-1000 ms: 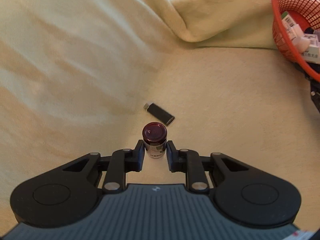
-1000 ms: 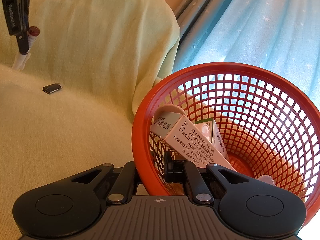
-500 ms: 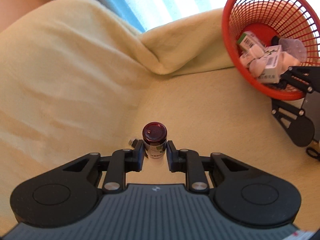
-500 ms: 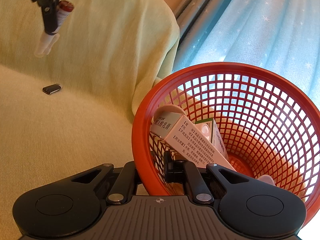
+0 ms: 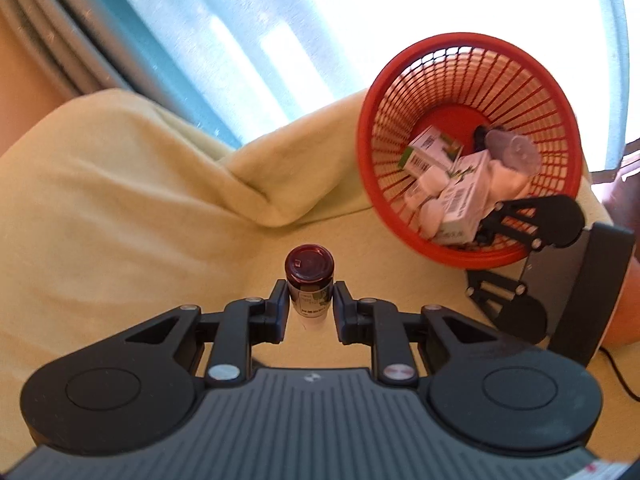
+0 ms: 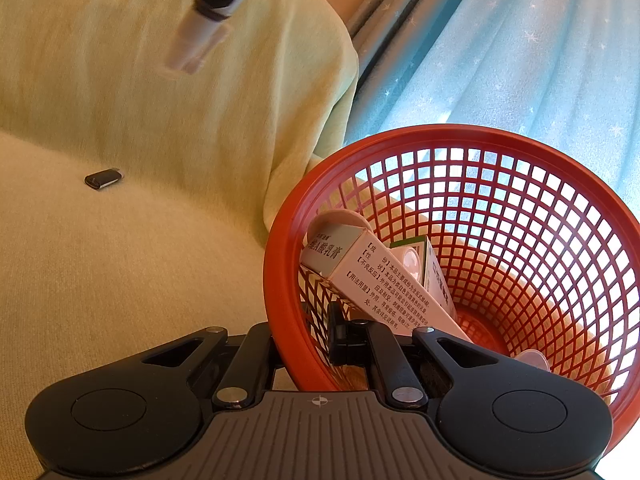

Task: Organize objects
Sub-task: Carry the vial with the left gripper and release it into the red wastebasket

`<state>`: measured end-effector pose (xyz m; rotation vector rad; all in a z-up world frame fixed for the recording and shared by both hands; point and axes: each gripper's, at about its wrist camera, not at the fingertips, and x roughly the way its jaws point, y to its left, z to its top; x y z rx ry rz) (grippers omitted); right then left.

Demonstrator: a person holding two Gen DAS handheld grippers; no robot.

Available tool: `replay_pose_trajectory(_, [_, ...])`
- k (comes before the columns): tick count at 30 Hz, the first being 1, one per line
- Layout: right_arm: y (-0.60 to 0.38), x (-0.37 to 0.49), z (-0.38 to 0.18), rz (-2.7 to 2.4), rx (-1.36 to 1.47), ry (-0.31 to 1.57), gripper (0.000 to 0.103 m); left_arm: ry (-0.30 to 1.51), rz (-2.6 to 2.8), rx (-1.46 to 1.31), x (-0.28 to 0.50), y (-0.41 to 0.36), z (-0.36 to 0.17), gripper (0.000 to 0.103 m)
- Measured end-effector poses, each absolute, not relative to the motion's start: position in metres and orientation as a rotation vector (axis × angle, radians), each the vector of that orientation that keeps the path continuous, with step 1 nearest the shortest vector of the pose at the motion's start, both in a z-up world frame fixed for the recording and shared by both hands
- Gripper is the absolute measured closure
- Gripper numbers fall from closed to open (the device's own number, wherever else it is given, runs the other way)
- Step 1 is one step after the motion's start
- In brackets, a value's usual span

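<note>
A small bottle point(image 5: 309, 288) with a dark red cap is clamped between the two fingers of the left gripper point(image 5: 310, 308), which are closed narrowly on its labelled body; its lower end is cut off behind the fingers. In the right wrist view the same bottle point(image 6: 192, 40) is seen only as a pale blur at the top left, above the yellow-green blanket point(image 6: 140, 260), and its cap is cropped by the edge. The right gripper point(image 6: 320, 340) is pinched shut on the near rim of the red mesh basket point(image 6: 500, 144), one finger being hidden behind the rim. The basket is tilted at the right of the scene; medicine boxes point(image 6: 360, 272) are piled in it, with white items too blurred to be named. A small black lighter-like object point(image 6: 102, 179) is left on the blanket at the far left, well apart from the basket; what it is cannot be told for certain
</note>
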<state>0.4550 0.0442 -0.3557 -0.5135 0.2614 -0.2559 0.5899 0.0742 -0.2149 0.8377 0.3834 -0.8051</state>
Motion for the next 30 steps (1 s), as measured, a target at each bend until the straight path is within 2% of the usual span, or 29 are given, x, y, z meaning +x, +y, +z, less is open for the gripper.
replay_pose_trajectory(11, [0.044, 0.455, -0.356, -0.256, -0.513, 0.261, 0.100, 0.287, -0.881, 0.831, 0.573, 0.049, -0.207, 0.084])
replay_pose_trajectory(30, [0.047, 0.456, -0.356, -0.255, -0.506, 0.258, 0.100, 0.259, -1.029, 0.799, 0.569, -0.025, -0.220, 0.084])
